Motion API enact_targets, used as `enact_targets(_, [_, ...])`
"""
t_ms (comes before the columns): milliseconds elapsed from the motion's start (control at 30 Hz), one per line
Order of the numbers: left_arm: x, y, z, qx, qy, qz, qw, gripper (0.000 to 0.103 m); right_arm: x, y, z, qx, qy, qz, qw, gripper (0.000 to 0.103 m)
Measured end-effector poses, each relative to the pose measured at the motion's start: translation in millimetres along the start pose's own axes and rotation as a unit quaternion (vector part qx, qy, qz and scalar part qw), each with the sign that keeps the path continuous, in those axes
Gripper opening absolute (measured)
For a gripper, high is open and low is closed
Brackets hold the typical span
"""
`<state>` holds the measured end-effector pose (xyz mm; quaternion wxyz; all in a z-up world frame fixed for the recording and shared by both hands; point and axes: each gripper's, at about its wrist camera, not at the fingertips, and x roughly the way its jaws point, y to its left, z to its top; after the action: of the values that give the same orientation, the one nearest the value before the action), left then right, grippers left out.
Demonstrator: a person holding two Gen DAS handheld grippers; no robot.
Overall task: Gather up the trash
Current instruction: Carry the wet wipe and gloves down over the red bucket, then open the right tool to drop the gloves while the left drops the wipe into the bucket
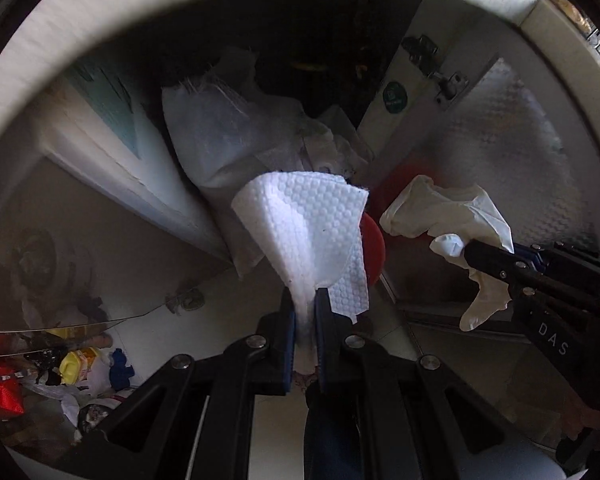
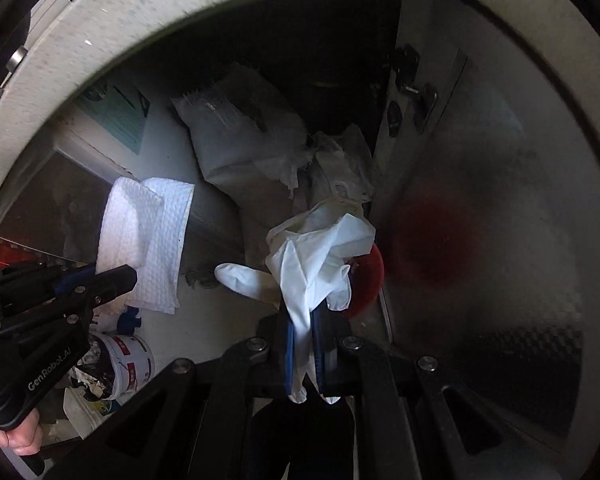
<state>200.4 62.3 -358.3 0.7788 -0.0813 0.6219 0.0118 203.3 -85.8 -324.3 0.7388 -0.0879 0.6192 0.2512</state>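
In the left wrist view my left gripper is shut on a white embossed paper towel, which fans out above the fingertips. At the right of that view my right gripper clamps a crumpled white glove with a bit of tissue. The right wrist view shows the same glove pinched between the right gripper's blue pads, its fingers dangling. At the left there, the left gripper carries the paper towel. Both grippers point steeply down, side by side.
Below lie white sacks and a red round object. An open cabinet door with hinges and a metal panel stand on the right. A bucket of rubbish and loose trash sit low on the left. A hand holds the left gripper.
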Motion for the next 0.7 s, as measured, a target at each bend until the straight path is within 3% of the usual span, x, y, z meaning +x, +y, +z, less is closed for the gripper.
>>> enact_targets(400, [134.6,-6.7,3.5,0.02,0.009,0.014,0.9997,0.008,133.0,-39.0,0.0,0.03,0.031,0.005,0.999,0.007])
enact_targets(700, [189.4,4.0,-3.3,0.013,0.028,0.023,0.9993,0.008,189.9,-55.4,-8.9,0.027,0.05,0.016,0.998,0.007])
